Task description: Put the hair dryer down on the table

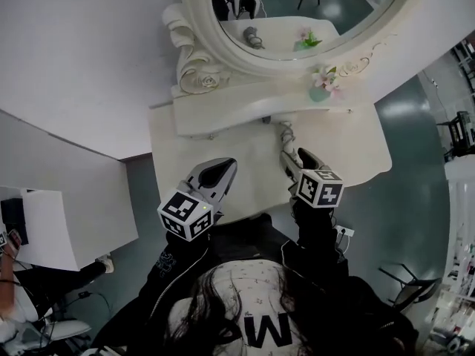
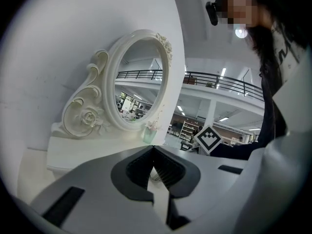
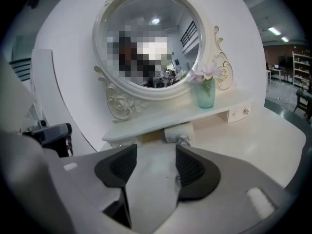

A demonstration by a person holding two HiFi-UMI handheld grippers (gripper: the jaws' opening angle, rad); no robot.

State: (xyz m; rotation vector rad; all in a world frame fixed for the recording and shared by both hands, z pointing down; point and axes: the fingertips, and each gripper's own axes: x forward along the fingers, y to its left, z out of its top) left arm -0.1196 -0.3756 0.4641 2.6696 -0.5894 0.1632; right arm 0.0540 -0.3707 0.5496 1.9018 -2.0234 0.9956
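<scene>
The white surface (image 1: 245, 154) carries an oval mirror (image 1: 282, 32) on a raised shelf (image 3: 161, 118). Both units are held over the surface in front of the mirror. The right hand-held gripper (image 3: 156, 150) has its jaws well apart with only bare surface between them. The left hand-held gripper (image 2: 154, 150) has its jaw tips meeting and grips nothing. The hair dryer (image 3: 178, 131) lies on the surface below the mirror, partly under the shelf, just ahead of the right jaws. A small green vase (image 3: 205, 92) stands on the shelf at the mirror's base.
</scene>
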